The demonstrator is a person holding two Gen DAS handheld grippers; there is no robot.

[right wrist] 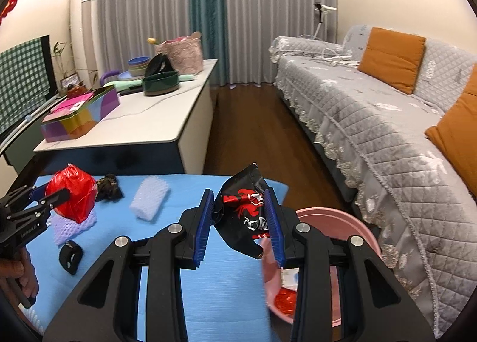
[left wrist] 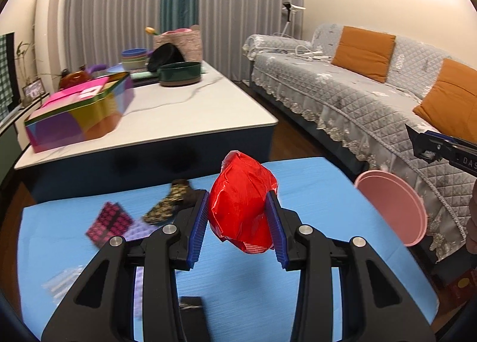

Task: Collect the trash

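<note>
The left claw [left wrist: 237,222] is clamped on a crumpled red bag [left wrist: 243,207], lifted off the blue desk [left wrist: 313,252] — bound, I'd judge, for the pink bin [left wrist: 393,207] at three o'clock. The right claw [right wrist: 240,222] pinches a black snack wrapper [right wrist: 241,207] by the bin's rim, ready to drop.

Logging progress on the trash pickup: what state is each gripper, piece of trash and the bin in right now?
Left gripper: shut on crumpled red plastic bag.
Right gripper: shut on black-and-red snack wrapper.
Round pink plastic bin: open, trash inside.
White foam net sleeve: lying on blue mat.
</note>
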